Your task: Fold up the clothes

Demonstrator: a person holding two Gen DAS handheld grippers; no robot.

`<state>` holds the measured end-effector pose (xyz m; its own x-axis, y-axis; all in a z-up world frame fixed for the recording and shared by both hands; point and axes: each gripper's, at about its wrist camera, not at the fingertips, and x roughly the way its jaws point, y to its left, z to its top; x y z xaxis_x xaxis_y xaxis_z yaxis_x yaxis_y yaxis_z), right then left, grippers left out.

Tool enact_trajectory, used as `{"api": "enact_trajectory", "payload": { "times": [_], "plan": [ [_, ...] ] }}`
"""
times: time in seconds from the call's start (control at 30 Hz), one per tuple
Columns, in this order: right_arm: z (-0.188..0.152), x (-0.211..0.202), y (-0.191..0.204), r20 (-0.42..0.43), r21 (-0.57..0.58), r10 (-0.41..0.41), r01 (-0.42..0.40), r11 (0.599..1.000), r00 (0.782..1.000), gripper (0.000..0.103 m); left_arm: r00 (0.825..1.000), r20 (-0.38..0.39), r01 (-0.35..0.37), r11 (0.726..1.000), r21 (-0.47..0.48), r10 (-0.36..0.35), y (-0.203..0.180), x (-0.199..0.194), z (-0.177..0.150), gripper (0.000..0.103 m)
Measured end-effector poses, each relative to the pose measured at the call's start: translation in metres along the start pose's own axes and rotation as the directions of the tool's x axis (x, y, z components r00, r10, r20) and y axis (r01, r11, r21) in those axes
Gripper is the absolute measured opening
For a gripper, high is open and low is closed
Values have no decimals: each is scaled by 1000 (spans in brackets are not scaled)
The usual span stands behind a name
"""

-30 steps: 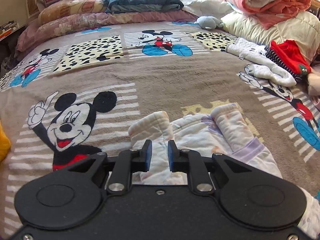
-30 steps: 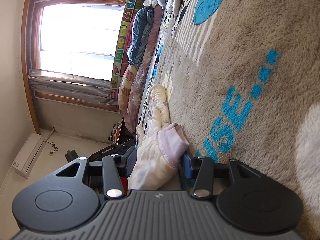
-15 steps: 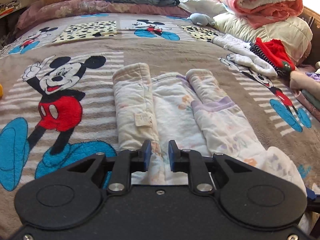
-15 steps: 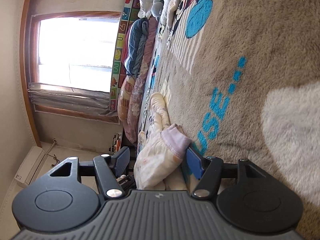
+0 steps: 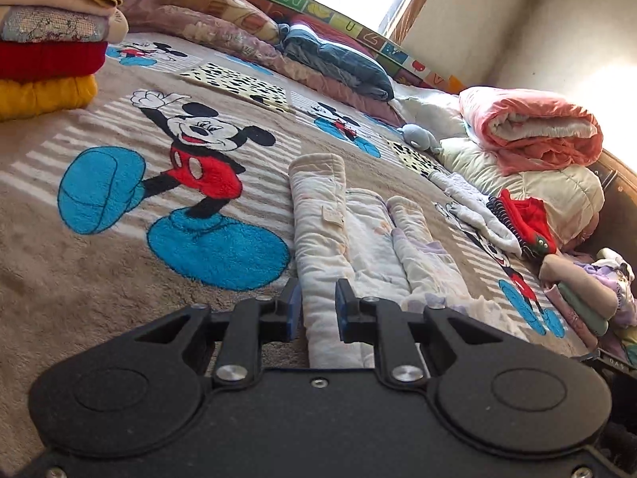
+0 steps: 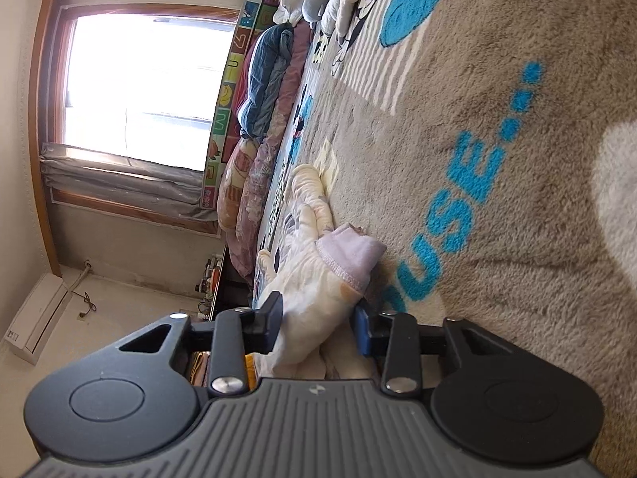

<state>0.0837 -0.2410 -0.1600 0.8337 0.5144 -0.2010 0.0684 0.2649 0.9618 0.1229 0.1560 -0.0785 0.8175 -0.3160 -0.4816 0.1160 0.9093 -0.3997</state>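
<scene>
- Cream and quilted, with faint prints and lilac trim, the quilted garment [image 5: 350, 239] lies flat on the Mickey Mouse blanket [image 5: 99, 279] that covers the bed, in the half nearer the gripper.
- Its long axis runs from the near edge of the bed toward the pillows [image 5: 223, 4] at the far edge. In the left wrist view the far end leans slightly to the left.
- Two side parts are folded inward and lie lengthwise along that same axis as parallel strips. The left strip bears a small sewn label [image 5: 332, 213].
- The left gripper [image 5: 317, 310] sits at the garment's near end, over the left strip. Its jaws are drawn nearly together, leaving only a narrow gap. Cloth shows through the gap, but I cannot tell that any is caught.
- The right gripper [image 6: 316, 324] is rolled onto its side, low over the blanket. Its jaws have just been closing and now pinch a bunched fold of the garment [image 6: 314, 310] between the pads.
- A lilac cuff [image 6: 350, 259] juts out just past those pads, resting on the blanket.
- A stack of folded clothes [image 5: 47, 59] stands at the bed's left edge, well apart from the garment.
- Along the right edge lie a rolled pink quilt [image 5: 529, 127] and a red garment [image 5: 525, 215].
</scene>
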Motion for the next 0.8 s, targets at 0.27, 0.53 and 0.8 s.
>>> {"api": "enact_trajectory", "payload": {
  "times": [0.27, 0.53, 0.8],
  "plan": [
    [7, -24, 40, 56, -141, 87, -78, 987, 995, 12, 999, -22, 44, 990, 137, -41, -15, 20, -1, 15],
    [8, -19, 0, 52, -104, -35, 41, 994, 998, 12, 1000, -13, 21, 954, 300, -18, -36, 18, -10, 15],
    [6, -7, -20, 8, -165, -57, 57, 985, 998, 12, 999, -48, 35, 963, 267, -23, -30, -4, -13, 15]
  ]
}}
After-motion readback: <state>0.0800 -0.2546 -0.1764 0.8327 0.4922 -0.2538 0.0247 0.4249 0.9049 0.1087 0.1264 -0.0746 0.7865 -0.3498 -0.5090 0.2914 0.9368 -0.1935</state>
